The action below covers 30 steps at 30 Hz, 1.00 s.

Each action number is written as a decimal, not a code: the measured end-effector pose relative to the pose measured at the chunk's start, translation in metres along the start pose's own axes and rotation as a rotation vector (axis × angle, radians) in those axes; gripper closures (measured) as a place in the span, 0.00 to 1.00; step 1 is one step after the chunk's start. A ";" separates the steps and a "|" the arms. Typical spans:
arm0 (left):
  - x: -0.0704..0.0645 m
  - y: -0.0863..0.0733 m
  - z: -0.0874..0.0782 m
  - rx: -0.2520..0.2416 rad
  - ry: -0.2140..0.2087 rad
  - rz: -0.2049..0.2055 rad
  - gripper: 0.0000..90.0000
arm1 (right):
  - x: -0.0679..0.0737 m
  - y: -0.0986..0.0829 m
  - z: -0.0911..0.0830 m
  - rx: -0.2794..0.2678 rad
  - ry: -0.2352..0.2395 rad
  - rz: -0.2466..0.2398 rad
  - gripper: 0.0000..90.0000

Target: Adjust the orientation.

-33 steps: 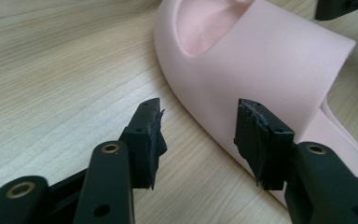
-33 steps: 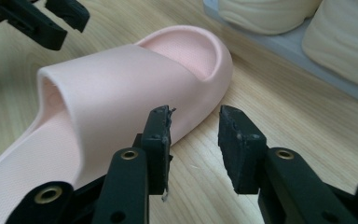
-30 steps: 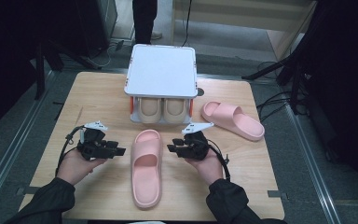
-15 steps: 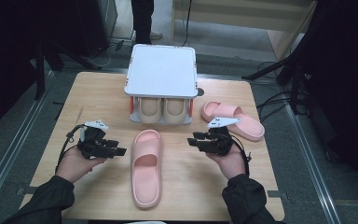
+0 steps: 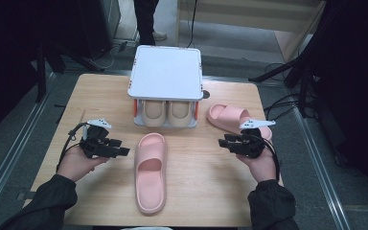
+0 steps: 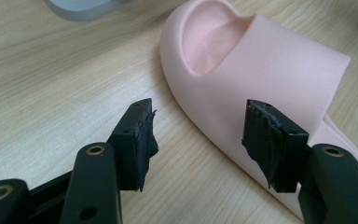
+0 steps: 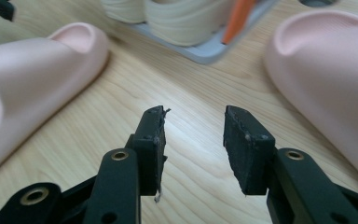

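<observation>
White-topped rack (image 5: 165, 72) holds a beige slipper pair (image 5: 165, 113) on its lower shelf; smooth pink foam slide (image 5: 150, 171) lies mid-table, long axis front-to-back, toe toward rack; second slide (image 5: 230, 117) lies angled at right; left gripper (image 5: 124, 152) and right gripper (image 5: 222, 142) both gape, empty.

Dark sleeves; black hand-held gripper (image 5: 117, 151) w/ brass rivets, ribbed pads, cable.

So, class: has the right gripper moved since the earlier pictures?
Yes. In the high view the right gripper has shifted rightward, away from the pink foam slipper lying mid-table, toward the second pink slipper.
</observation>
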<state>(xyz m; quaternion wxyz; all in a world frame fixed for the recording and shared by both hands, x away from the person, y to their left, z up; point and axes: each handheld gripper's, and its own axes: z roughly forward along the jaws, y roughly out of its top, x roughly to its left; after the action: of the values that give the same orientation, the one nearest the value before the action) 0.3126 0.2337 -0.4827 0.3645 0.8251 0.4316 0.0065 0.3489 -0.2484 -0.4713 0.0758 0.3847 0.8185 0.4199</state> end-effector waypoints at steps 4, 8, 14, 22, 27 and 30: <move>0.000 0.001 0.001 -0.003 -0.007 -0.004 0.47 | -0.019 -0.004 -0.005 0.004 -0.044 0.028 0.65; 0.001 0.000 0.000 -0.002 -0.009 -0.004 0.47 | -0.039 -0.004 -0.007 0.014 -0.104 0.062 0.60; 0.002 -0.004 -0.002 -0.002 -0.011 -0.017 0.47 | -0.069 -0.005 -0.003 0.017 -0.155 0.137 0.55; 0.002 -0.010 -0.002 0.003 -0.013 -0.037 0.47 | -0.089 0.001 0.017 0.066 -0.189 0.125 0.51; 0.000 -0.016 -0.005 -0.007 -0.012 -0.054 0.47 | -0.092 0.008 0.034 0.092 -0.198 0.103 0.52; 0.001 -0.018 -0.007 -0.026 -0.045 -0.086 0.47 | -0.092 0.012 0.041 0.103 -0.201 0.076 0.54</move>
<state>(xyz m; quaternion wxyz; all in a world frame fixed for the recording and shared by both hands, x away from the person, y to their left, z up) 0.2976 0.2450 -0.4888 0.3846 0.8009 0.4584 -0.0221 0.4381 -0.2818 -0.5069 0.1217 0.4588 0.8122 0.3391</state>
